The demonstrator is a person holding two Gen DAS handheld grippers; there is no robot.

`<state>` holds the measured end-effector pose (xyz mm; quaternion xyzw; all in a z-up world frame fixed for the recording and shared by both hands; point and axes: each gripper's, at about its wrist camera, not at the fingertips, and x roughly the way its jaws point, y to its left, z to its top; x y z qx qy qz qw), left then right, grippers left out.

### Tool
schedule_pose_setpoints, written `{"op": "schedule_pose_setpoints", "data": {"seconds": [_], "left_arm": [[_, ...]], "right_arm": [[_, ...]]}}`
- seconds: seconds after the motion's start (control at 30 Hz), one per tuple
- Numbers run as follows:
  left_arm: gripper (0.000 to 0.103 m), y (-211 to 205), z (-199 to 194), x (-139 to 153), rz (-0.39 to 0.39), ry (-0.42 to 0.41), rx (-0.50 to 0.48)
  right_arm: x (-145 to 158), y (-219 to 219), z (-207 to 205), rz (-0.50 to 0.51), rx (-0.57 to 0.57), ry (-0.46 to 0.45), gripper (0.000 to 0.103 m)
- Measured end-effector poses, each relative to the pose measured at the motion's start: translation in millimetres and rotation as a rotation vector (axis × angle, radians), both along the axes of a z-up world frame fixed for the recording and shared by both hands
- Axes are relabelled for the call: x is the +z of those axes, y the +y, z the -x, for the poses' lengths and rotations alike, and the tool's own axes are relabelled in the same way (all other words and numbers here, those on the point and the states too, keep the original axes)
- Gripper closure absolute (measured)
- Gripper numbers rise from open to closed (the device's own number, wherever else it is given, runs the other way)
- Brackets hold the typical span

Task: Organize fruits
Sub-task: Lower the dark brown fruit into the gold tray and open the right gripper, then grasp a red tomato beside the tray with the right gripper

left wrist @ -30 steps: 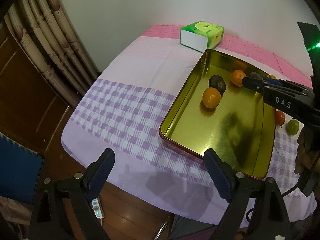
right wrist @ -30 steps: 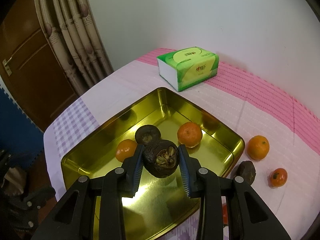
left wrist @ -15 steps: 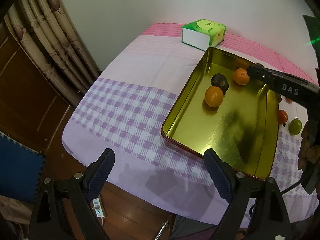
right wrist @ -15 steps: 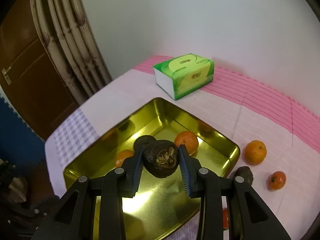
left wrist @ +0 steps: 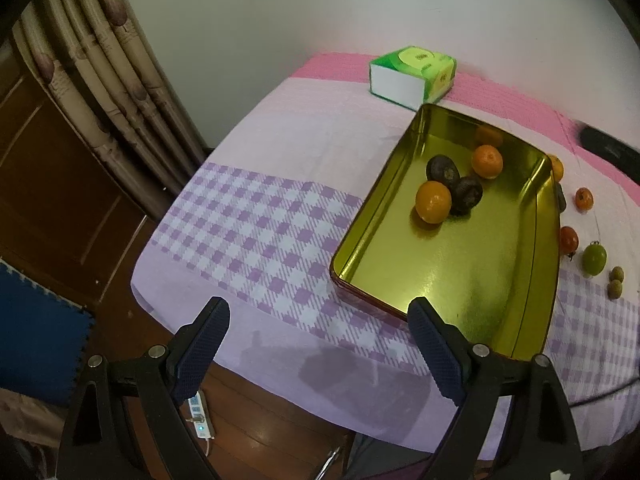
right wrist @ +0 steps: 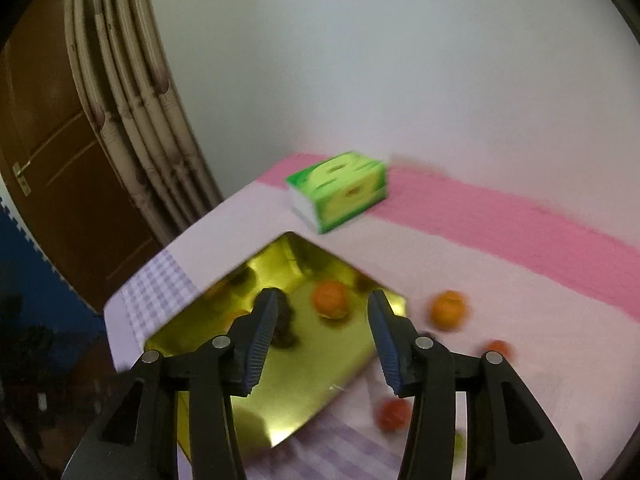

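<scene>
Fruit that sat clamped between the right tongs (right wrist: 322,332) a second ago, a dark brown one (left wrist: 466,195), now lies inside the gold tin tray (left wrist: 448,276), touching an orange (left wrist: 433,202) on its left and just below a second dark fruit (left wrist: 442,168). Another orange (left wrist: 487,161) rests near them toward the tray's far end. The right tongs have just been opening and nothing is between their pads; they stand moderately apart, lifted above the tray, and the right wrist picture is blurred. In the left wrist view only a dark tip of them shows at the right edge, whereas earlier they reached across the tray.

The left tongs (left wrist: 320,344) gape wide and empty over the near edge of the desk (left wrist: 256,216), well short of the fruit in the tray; the right pad overlaps the tray's near corner in the picture.

Outside the tray, on the cloth to its right, lie an orange (left wrist: 557,168) partly hidden by the rim, two small red-orange fruits (left wrist: 584,199) (left wrist: 568,239), a green fruit (left wrist: 593,259) and two tiny brownish ones (left wrist: 616,280). A green tissue box (left wrist: 412,74) stands beyond the tray's far end.
</scene>
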<state>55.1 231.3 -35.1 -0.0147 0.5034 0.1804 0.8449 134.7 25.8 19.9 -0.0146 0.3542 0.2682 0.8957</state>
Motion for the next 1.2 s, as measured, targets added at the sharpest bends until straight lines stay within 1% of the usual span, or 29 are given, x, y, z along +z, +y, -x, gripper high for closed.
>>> {"op": "schedule_pose_setpoints", "data": {"seconds": [0.07, 0.17, 0.27, 0.4, 0.5, 0.57, 0.67, 0.8, 0.9, 0.93, 0.97, 1.0, 1.03, 1.1, 1.17, 1.2], "left_arm": [[0.014, 0.3, 0.5, 2.6, -0.002, -0.011, 0.007], [0.014, -0.8, 1.7, 5.2, -0.007, -0.021, 0.015], [0.014, -3.6, 2.6, 6.5, -0.009, -0.029, 0.018], [0.014, -9.8, 4.0, 7.4, -0.037, -0.032, 0.019], [0.014, -13.3, 5.4, 9.4, -0.052, -0.045, 0.016], [0.014, -14.6, 5.2, 10.5, -0.059, -0.051, 0.013], [0.014, -15.0, 4.2, 9.3, -0.065, -0.044, 0.008], [0.014, -11.1, 2.9, 8.0, -0.056, -0.042, 0.014], [0.014, -9.2, 1.3, 6.7, -0.054, -0.037, 0.018], [0.014, -9.0, 0.7, 5.7, -0.055, -0.035, 0.017], [0.014, -8.9, 0.8, 5.8, -0.056, -0.035, 0.016], [0.014, -9.2, 0.5, 5.0, -0.06, -0.033, 0.014], [0.014, -9.6, 0.3, 4.1, -0.065, -0.031, 0.012], [0.014, -11.7, -0.2, 2.8, -0.082, -0.03, 0.008], [0.014, -14.4, -0.1, 2.2, -0.1, -0.032, 0.004], [0.014, -15.8, 0.4, 2.3, -0.108, -0.034, 0.0]], "right_arm": [[0.9, -25.2, 17.1, 0.031, -0.002, -0.011, 0.055], [-9.3, -63.3, 45.0, 0.075, -0.013, 0.012, 0.055], [-22.7, -78.1, 58.4, 0.09, -0.009, 0.051, 0.055], [-36.4, -68.4, 60.5, 0.112, 0.044, 0.063, 0.055], [-38.6, -43.2, 50.6, 0.131, 0.146, 0.051, 0.055], [-44.4, -27.7, 40.9, 0.181, 0.176, 0.046, 0.055], [-53.9, -9.7, 24.5, 0.228, 0.209, 0.057, 0.055], [-71.2, 9.3, 4.6, 0.306, 0.252, 0.095, 0.055], [-84.9, 16.6, -8.8, 0.332, 0.256, 0.132, 0.055], [-89.3, 19.1, -13.2, 0.336, 0.258, 0.143, 0.059], [-92.7, 20.8, -17.4, 0.345, 0.25, 0.144, 0.065], [-95.4, 21.8, -21.0, 0.349, 0.244, 0.159, 0.073], [-95.9, 20.9, -23.9, 0.34, 0.231, 0.168, 0.072], [-91.8, 16.3, -23.9, 0.345, 0.195, 0.149, 0.072], [-78.5, -2.2, -21.0, 0.283, 0.14, 0.125, 0.073], [-68.7, -20.4, -17.7, 0.238, 0.089, 0.111, 0.073]]}}
